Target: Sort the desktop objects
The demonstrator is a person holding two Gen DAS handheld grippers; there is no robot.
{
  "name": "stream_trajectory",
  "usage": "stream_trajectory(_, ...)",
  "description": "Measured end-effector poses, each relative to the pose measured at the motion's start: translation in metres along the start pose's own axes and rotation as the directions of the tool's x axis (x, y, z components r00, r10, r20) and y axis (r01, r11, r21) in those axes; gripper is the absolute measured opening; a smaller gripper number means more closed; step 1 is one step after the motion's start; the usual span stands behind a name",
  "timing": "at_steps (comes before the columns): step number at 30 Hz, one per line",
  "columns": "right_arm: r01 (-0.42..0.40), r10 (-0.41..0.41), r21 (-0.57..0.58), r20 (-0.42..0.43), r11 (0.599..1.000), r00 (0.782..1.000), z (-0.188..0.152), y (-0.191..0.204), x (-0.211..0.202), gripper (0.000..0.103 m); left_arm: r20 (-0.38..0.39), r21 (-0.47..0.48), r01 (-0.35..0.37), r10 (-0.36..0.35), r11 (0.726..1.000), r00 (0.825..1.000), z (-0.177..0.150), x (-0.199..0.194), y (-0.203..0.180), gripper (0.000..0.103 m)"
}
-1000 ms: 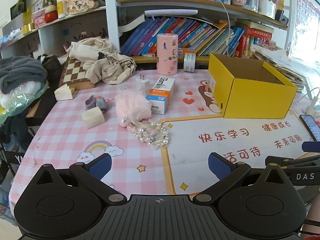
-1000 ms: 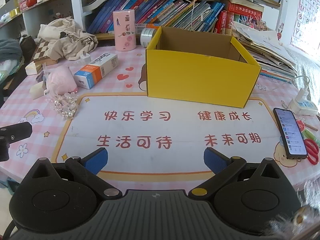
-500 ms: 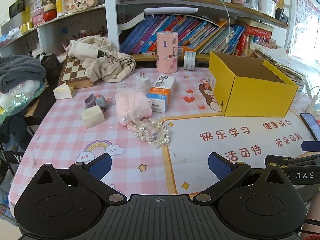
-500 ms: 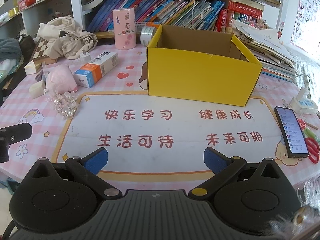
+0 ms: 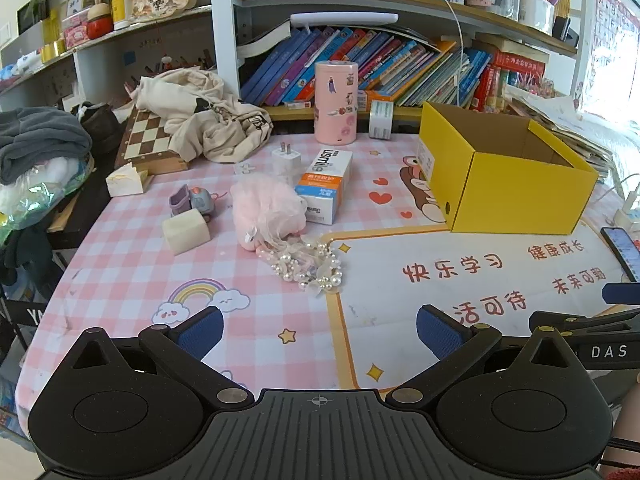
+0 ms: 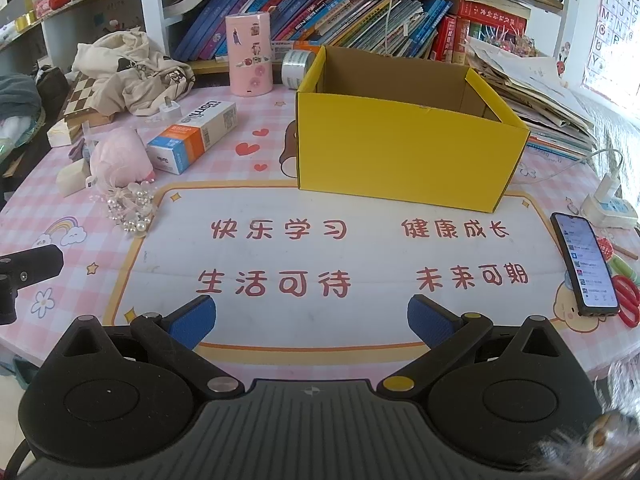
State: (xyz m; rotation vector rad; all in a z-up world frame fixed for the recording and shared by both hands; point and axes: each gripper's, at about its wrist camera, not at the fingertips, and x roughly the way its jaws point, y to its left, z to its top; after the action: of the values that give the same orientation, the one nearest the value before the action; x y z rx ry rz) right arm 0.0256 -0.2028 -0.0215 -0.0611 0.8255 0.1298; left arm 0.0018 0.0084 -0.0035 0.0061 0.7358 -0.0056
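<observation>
An open yellow cardboard box (image 5: 516, 196) (image 6: 404, 156) stands on the desk, nothing visible inside. Loose items lie left of it: a white-orange-blue carton (image 5: 326, 184) (image 6: 196, 136), a pink fluffy pouch (image 5: 266, 208) (image 6: 118, 156), a pearl hair piece (image 5: 312, 266) (image 6: 130, 208), a cream block (image 5: 186, 231), a small grey-purple toy (image 5: 192, 201) and a white plug (image 5: 286, 159). My left gripper (image 5: 318, 330) hovers open over the near desk edge, well short of the pearls. My right gripper (image 6: 310, 320) is open above the mat's lettering, in front of the box.
A pink cylinder (image 5: 336, 104) and a tape roll (image 5: 381, 119) stand at the back by the bookshelf. A chessboard (image 5: 148, 142) under crumpled cloth (image 5: 200, 120) fills the back left. A phone (image 6: 584, 264), red scissors (image 6: 628, 300) and a power strip (image 6: 608, 210) lie at right.
Both grippers have drifted slightly forward and to the left over the desk. Their jaws stay open and no object has moved.
</observation>
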Motion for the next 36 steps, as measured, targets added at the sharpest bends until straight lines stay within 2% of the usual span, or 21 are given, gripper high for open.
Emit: stream_trajectory(36, -0.002, 0.002, -0.006, -0.015, 1.0, 1.0, 0.0022, 0.0017, 0.005, 0.103, -0.005, -0.008, 0.016, -0.016, 1.0, 1.0, 0.001, 0.0049, 0.0065, 0.103)
